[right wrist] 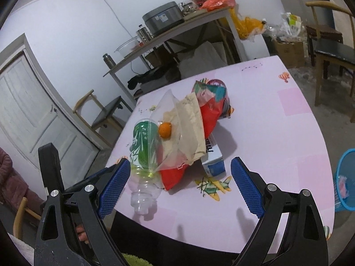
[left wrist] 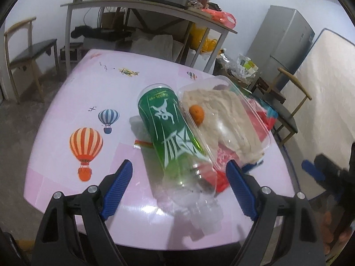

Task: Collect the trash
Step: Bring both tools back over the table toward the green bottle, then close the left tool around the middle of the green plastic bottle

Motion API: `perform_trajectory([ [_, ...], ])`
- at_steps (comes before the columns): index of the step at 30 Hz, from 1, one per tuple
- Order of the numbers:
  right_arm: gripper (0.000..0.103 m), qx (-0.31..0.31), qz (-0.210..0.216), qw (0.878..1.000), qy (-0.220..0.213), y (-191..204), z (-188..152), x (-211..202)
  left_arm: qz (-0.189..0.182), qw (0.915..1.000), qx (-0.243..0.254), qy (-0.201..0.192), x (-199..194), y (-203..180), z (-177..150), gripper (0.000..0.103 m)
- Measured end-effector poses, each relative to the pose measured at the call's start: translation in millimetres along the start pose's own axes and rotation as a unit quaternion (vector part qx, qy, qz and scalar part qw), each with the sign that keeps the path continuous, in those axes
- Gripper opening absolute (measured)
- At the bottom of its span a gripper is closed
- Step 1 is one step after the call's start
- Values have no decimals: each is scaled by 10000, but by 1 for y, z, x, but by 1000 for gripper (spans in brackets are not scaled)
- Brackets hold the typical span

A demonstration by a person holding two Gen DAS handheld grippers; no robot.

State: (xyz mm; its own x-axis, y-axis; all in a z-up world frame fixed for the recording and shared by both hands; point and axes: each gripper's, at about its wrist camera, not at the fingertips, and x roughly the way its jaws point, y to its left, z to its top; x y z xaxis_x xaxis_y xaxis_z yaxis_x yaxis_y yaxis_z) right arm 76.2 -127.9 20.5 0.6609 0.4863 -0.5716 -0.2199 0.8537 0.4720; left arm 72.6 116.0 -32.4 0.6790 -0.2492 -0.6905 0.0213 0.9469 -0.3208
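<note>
A pile of trash lies on the pink table (left wrist: 66, 146). It holds a green-labelled plastic bottle (left wrist: 168, 133) on its side, a clear plastic container (left wrist: 233, 119) with beige paper and a small orange (left wrist: 196, 114), and a red wrapper (left wrist: 264, 122). My left gripper (left wrist: 179, 175) hangs open just above the bottle's clear neck end, its pads clear of it. In the right wrist view the bottle (right wrist: 144, 146), orange (right wrist: 165, 129), beige paper (right wrist: 190, 128), red bag (right wrist: 210, 113) and a white-blue box (right wrist: 214, 159) lie ahead of my open, empty right gripper (right wrist: 180, 177).
A blue mesh wastebasket (right wrist: 346, 181) stands on the floor right of the table. Behind are a cluttered side table (left wrist: 155, 8), wooden chairs (left wrist: 28, 51) (right wrist: 328, 44), a fridge (left wrist: 284, 44), a mattress (left wrist: 328, 88) and a white door (right wrist: 33, 115). The other gripper (left wrist: 315, 170) shows at the right edge.
</note>
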Motion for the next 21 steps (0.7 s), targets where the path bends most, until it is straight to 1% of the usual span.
perform_trajectory([
  [5,86,-27,-63,10000,-33,3,3,5,-276,9984,-451,181,19,16,14,84],
  [9,84,-15,-62,10000,1,4,3,11,-417,9959,-677,432,38,25,20,75],
  [12,83,-12,-40,10000,39,5,4,17,-575,9922,-844,716,53,30,22,67],
  [15,81,10,-27,10000,49,5,6,22,-880,9858,-1085,927,65,35,25,67],
  [17,81,32,-11,10000,79,5,7,25,-992,9831,-1152,1017,70,36,25,67],
  [21,80,55,3,9999,102,5,9,29,-1273,9718,-1486,1318,82,39,26,67],
])
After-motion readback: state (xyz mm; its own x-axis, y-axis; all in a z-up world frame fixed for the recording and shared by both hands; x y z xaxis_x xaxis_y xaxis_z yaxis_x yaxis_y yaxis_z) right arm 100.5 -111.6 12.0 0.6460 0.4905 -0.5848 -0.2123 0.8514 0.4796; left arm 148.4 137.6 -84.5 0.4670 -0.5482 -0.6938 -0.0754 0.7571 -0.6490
